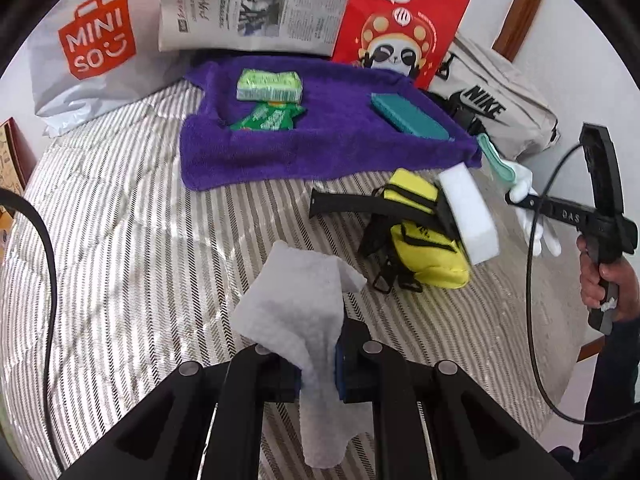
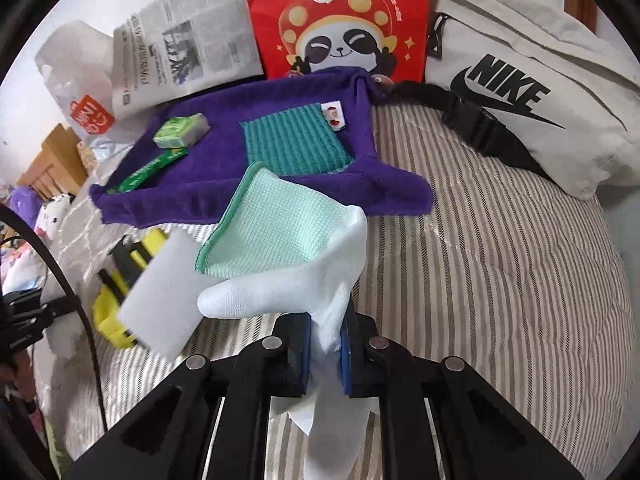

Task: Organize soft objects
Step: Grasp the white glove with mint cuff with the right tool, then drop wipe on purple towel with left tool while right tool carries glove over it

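The left gripper [image 1: 318, 376] is clamping a white wipe [image 1: 296, 300] over open striped bedding [image 1: 120, 208]; the right gripper [image 2: 324, 354] is pinching a white glove [image 2: 320, 280] with a mint cloth [image 2: 272, 232], near the purple towel's [image 2: 200, 188] front edge. Bags reading MINISO [image 1: 96, 36] and NIKE [image 2: 508, 84] are lining the far edge.

Two black handheld grippers: the left gripper [image 1: 318, 364] and right gripper [image 2: 326, 354] each have angular black arms, round silver pivot screws and blue finger pads [image 2: 305, 354]. A black cable [image 1: 534, 280] trails from the right handle, stamped "DAS". The person wears a dark sleeve [image 1: 616, 368].
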Tool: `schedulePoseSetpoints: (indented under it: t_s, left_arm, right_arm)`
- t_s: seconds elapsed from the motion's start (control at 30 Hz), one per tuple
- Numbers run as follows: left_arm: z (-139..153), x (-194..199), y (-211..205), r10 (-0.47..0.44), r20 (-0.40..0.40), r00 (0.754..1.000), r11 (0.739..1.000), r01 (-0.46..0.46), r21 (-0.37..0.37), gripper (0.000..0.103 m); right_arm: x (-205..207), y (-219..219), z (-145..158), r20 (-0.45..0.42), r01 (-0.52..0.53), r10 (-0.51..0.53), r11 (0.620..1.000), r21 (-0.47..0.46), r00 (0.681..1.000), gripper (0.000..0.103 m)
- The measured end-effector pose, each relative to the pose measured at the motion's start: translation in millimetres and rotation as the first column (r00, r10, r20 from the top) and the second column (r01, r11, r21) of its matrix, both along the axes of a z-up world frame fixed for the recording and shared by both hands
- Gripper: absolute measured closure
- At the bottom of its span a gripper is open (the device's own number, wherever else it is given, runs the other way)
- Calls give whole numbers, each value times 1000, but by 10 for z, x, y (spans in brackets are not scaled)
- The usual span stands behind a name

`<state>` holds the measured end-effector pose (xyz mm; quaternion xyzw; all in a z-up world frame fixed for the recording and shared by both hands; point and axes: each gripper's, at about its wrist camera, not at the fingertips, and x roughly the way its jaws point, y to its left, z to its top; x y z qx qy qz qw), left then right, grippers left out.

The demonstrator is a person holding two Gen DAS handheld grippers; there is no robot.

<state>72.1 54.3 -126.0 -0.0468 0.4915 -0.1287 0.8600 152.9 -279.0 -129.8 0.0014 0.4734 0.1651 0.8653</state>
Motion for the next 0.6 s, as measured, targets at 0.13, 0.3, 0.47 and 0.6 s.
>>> schedulePoseSetpoints:
  t_s: [0.13,0.3,0.47,0.6]
  left_arm:
    - [149,-70,34,14,27,1000,999,-13,-36,91]
    - [324,-107,22,9,60,998,999,-6,-49,91]
    - [469,-52,-13,1,83,997,999,3,-38,91]
    - [541,65,-24,-6,88,996,999,9,-43,91]
  right_arm:
    - [-67,-21,96,-1,-6,6,1000,19,1000,91]
    - [-93,17,235,5,-10,10,999,37,1000,91]
    - [-45,137,375,25,-34,33,999,42,999,91]
    - [76,243,470,27,-46,45,998,44,999,91]
